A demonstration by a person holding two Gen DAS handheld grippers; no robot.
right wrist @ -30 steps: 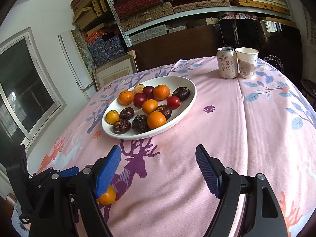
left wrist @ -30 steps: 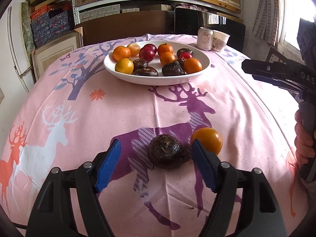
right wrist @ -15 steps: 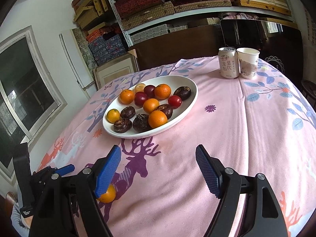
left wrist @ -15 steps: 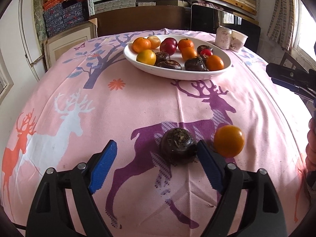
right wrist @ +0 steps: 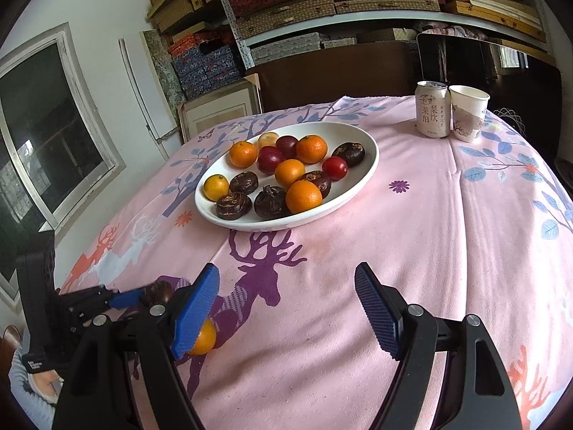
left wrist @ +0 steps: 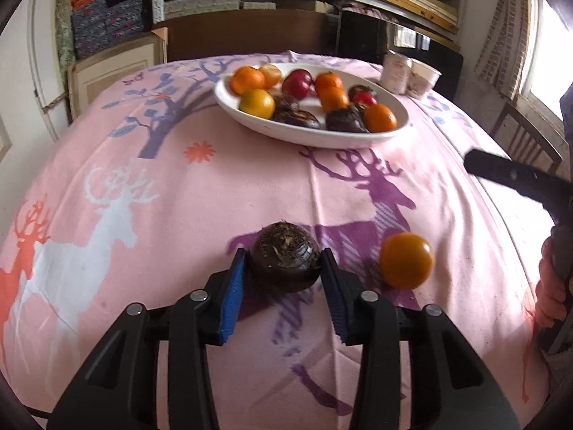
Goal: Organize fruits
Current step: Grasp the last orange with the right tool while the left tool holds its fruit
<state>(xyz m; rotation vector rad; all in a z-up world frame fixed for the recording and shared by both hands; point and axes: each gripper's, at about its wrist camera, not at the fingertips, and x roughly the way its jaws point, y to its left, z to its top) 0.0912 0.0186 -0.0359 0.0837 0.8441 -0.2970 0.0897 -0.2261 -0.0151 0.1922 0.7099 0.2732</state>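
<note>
My left gripper (left wrist: 284,272) is shut on a dark brown water chestnut (left wrist: 284,259), its blue pads touching both sides, at the tablecloth's near part. A loose orange (left wrist: 405,260) lies just right of it. A white oval plate (left wrist: 311,136) with several oranges, red fruits and dark chestnuts sits farther back. My right gripper (right wrist: 286,308) is open and empty above the cloth, in front of the plate (right wrist: 358,186). In the right wrist view the orange (right wrist: 204,338) shows behind my left finger, and the left gripper (right wrist: 136,295) holds the chestnut (right wrist: 157,292) at lower left.
A drink can (right wrist: 432,109) and a paper cup (right wrist: 467,113) stand at the table's far right. Shelves with boxes (right wrist: 322,3) and a dark cabinet stand behind the table. A window (right wrist: 43,136) is on the left wall.
My left gripper moved forward and closed its pads on the dark chestnut. The right gripper stayed open and barely moved.
</note>
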